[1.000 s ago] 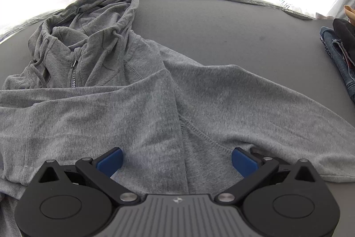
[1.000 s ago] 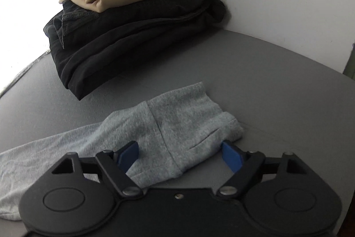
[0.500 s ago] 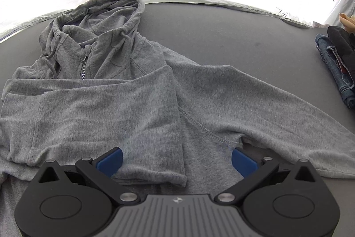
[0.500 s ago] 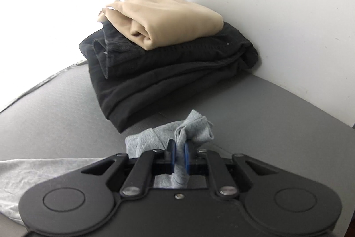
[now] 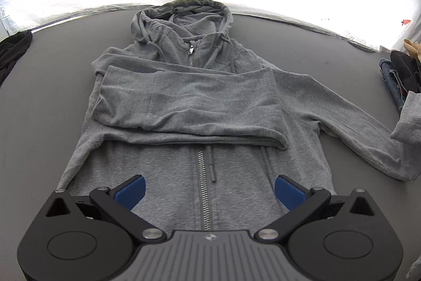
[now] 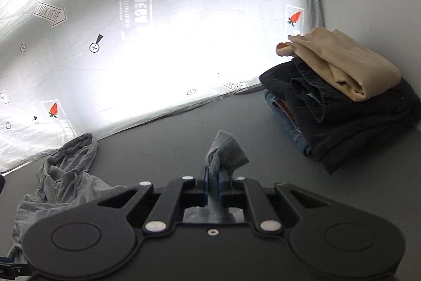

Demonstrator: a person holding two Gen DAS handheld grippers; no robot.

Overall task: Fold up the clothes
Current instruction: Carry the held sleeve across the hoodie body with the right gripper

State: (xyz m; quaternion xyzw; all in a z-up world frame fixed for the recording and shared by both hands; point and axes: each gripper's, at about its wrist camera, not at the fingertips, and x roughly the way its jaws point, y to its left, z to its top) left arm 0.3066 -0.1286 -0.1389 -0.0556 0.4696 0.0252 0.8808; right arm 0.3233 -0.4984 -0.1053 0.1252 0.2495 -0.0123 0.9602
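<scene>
Left wrist view: grey zip hoodie (image 5: 202, 107) laid flat, face up, on the grey counter (image 5: 302, 49), hood toward the far edge. One sleeve (image 5: 189, 102) already folded across the chest. Opposite sleeve (image 5: 350, 120) extended toward the right edge, its cuff end raised off the counter at the frame border. Left gripper (image 5: 209, 190) above the lower front of the hoodie, over the zip; fingers (image 5: 130, 190) spread wide, nothing between them. Folded garments partly visible at the right edge; a dark item at the left edge.

Right wrist view: right gripper (image 6: 213, 185) with fingers (image 6: 204, 185) clamped narrow on the grey sleeve cuff (image 6: 226, 152), cuff held clear of the counter. Hood and shoulder of the hoodie at lower left. Stack of folded clothes (image 6: 342, 107) in the far right corner against the wall, tan piece on top. Printed white sheet along the far edge.

Progress, as judged: several garments folded and stacked; hoodie in mid-fold. Done: first sleeve. In hand: second sleeve, gripped but not yet laid across the body. Left: placing that sleeve, folding the body and hood, moving the hoodie to the stack.
</scene>
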